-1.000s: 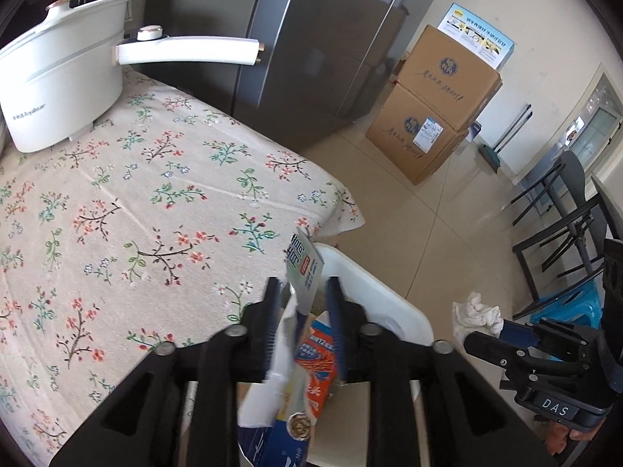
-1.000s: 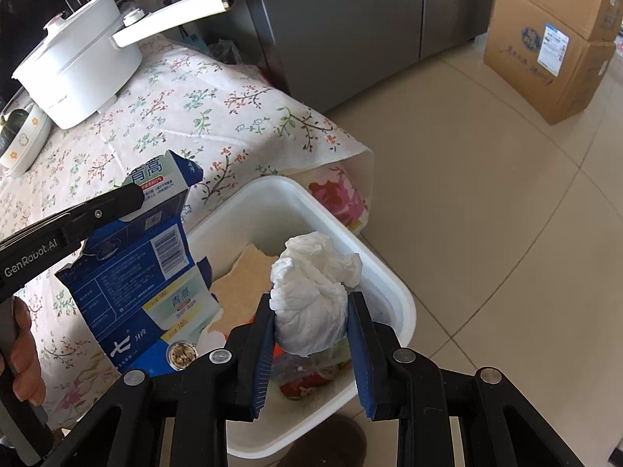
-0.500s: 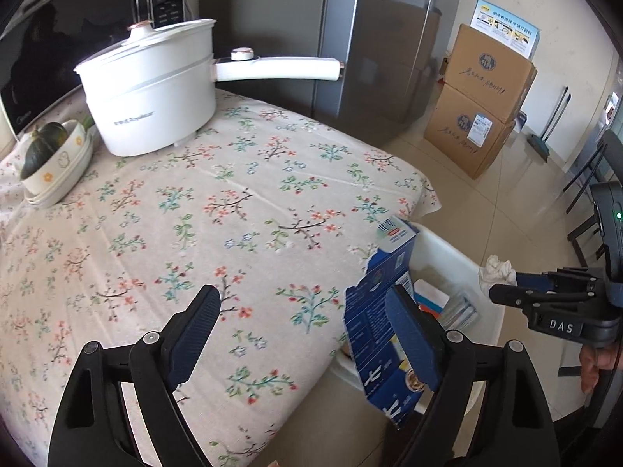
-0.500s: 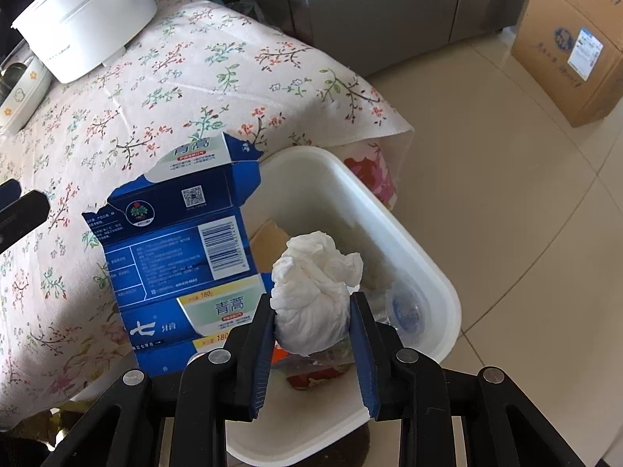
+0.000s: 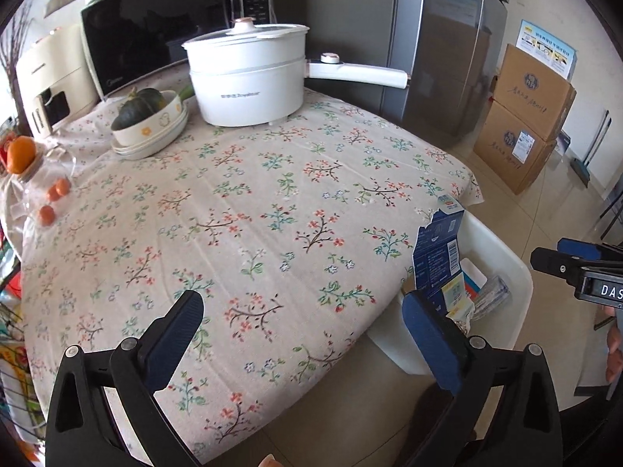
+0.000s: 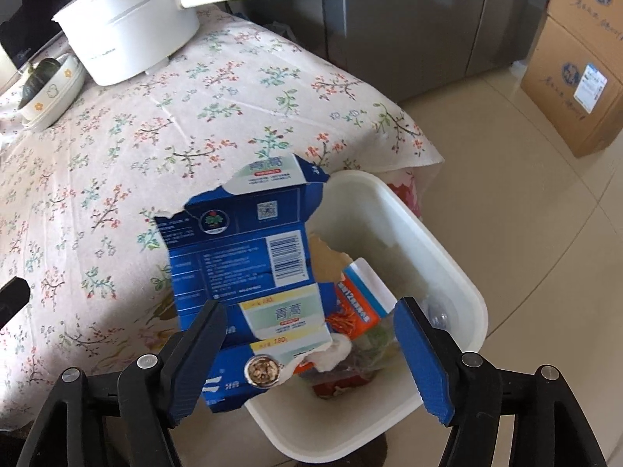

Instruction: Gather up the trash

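At the table's right edge I see the white bin (image 6: 447, 260) standing on the floor, just beside the overhanging floral tablecloth (image 5: 241, 210). My right gripper (image 6: 307, 350) hangs over the bin, jaws spread wide, nothing between them. Below it: flattened blue carton (image 6: 249, 257) standing upright, leaning on the bin's table-side wall, top flap above the rim. Crumpled white tissue (image 6: 331, 352) lies in the bin against the carton's lower edge, next to an orange-and-white packet (image 6: 356, 305); other wrappers beneath, too jumbled to name. My left gripper (image 5: 303, 323) is over the near part of the table, jaws also wide apart, empty; carton (image 5: 438, 260) and bin (image 5: 506, 264) show past its right finger. Far end of table: white electric pot (image 5: 249, 81) with long handle, dark squash in a bowl (image 5: 150, 122). Cardboard boxes (image 5: 525, 124) stacked by the wall, well apart from the bin.
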`<state>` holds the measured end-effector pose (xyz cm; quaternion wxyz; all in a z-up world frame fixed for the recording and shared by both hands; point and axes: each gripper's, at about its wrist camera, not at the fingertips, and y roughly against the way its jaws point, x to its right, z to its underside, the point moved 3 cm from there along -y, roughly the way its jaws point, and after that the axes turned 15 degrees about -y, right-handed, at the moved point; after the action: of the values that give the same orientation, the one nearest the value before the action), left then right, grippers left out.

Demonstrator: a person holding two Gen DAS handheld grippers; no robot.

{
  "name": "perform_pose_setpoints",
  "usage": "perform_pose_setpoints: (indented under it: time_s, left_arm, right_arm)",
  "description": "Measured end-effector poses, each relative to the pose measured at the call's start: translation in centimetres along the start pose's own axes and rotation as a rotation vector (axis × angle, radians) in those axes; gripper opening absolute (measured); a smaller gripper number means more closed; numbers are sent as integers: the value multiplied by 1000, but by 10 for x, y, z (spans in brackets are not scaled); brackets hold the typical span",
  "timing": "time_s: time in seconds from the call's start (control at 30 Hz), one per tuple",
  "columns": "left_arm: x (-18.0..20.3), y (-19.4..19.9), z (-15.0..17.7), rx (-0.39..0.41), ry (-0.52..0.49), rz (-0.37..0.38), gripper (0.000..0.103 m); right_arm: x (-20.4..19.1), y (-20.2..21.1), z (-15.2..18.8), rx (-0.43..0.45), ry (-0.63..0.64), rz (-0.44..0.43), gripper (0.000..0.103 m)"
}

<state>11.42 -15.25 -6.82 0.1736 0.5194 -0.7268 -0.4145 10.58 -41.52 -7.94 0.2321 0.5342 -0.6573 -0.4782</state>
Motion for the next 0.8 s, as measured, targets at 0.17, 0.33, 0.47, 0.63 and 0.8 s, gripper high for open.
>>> perform_pose_setpoints:
  time_s: [0.17, 0.33, 0.47, 0.63, 0.8]
  left_arm:
    - [-15, 33, 26, 22, 41, -89, 103]
    - [-21, 67, 40, 75, 46, -172, 103]
    - [-27, 83, 52, 100, 64, -213, 103]
    - [-36, 87, 62, 99, 87, -217, 103]
    - [-41, 87, 63, 95, 110, -203, 103]
  right_arm:
    - [-18, 28, 19, 75, 9, -48, 81]
    - [-45, 50, 44, 146, 103, -52, 82]
    - [-66, 68, 62, 220, 174, -58, 86]
    - [-91, 83, 74, 303, 258, -59, 88]
    - [-107, 85, 76, 350, 312, -46, 88]
